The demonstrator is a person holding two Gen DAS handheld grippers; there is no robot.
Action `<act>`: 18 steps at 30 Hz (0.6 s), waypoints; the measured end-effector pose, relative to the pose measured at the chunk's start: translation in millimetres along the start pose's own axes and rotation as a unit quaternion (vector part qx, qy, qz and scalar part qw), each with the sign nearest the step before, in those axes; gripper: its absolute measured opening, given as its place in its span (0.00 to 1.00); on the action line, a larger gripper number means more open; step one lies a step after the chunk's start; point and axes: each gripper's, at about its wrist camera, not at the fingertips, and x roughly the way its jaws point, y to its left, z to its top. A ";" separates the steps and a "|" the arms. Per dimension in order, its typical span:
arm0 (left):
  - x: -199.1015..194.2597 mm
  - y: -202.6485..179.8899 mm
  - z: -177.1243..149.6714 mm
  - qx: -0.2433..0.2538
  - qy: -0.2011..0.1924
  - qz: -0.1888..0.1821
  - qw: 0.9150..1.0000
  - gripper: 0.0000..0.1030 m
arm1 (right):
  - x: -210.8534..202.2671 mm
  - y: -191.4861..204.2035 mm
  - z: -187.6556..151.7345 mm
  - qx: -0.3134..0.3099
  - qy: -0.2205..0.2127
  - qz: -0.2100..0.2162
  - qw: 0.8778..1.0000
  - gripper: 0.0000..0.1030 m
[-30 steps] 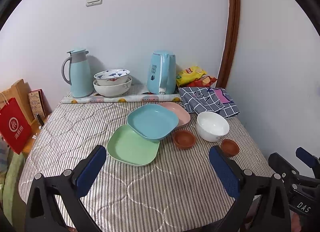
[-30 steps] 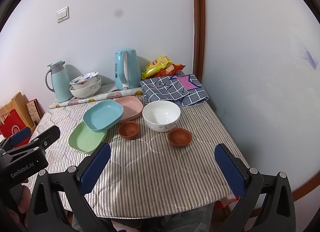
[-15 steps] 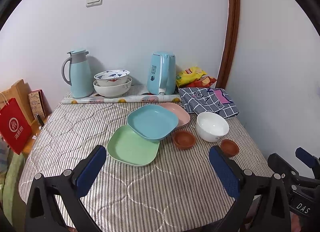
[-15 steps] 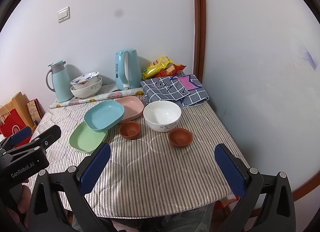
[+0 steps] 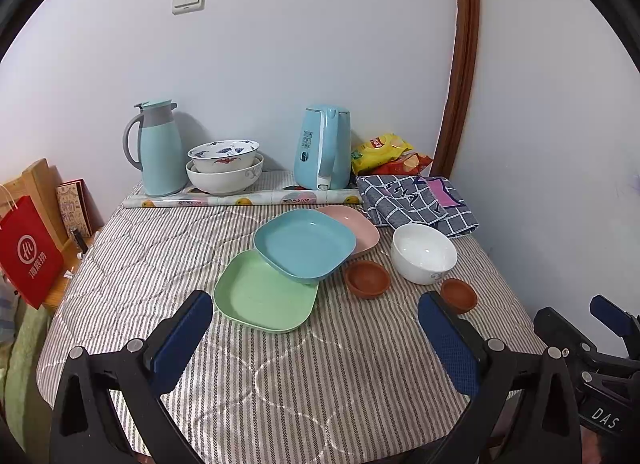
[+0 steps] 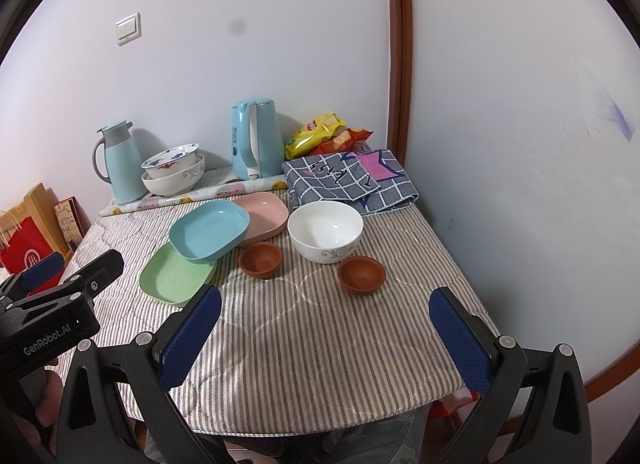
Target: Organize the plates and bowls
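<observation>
Both tools gape wide and empty at the frame's bottom edge, the left tool facing the green plate just above it, the right tool nearer the brown bowl.

front cloth free | mid: plates, bowls | rear: kettle, jug

A glossy white ceramic bowl gleams beside matt terracotta-looking dishes and smooth matt plates on a quilted, striped cloth-covered counter; the grippers' blue fingers look textured and rubbery.
</observation>
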 end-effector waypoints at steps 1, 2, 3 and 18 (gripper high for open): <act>-0.2 0.1 0.3 0.000 0.000 -0.001 1.000 1.00 | 0.0 0.0 0.1 0.000 0.000 0.000 1.000 1.00; -0.1 0.0 -0.2 0.000 -0.001 -0.001 1.000 1.00 | 0.1 -0.2 -0.1 0.000 0.000 0.001 1.000 1.00; -0.2 0.0 0.0 -0.001 -0.001 -0.001 1.000 1.00 | -0.2 0.0 -0.2 0.000 -0.001 0.001 1.000 1.00; 20.0 10.6 -7.0 -0.016 0.017 -0.009 1.000 1.00 | 16.0 8.4 -5.9 -0.008 0.003 0.012 1.000 1.00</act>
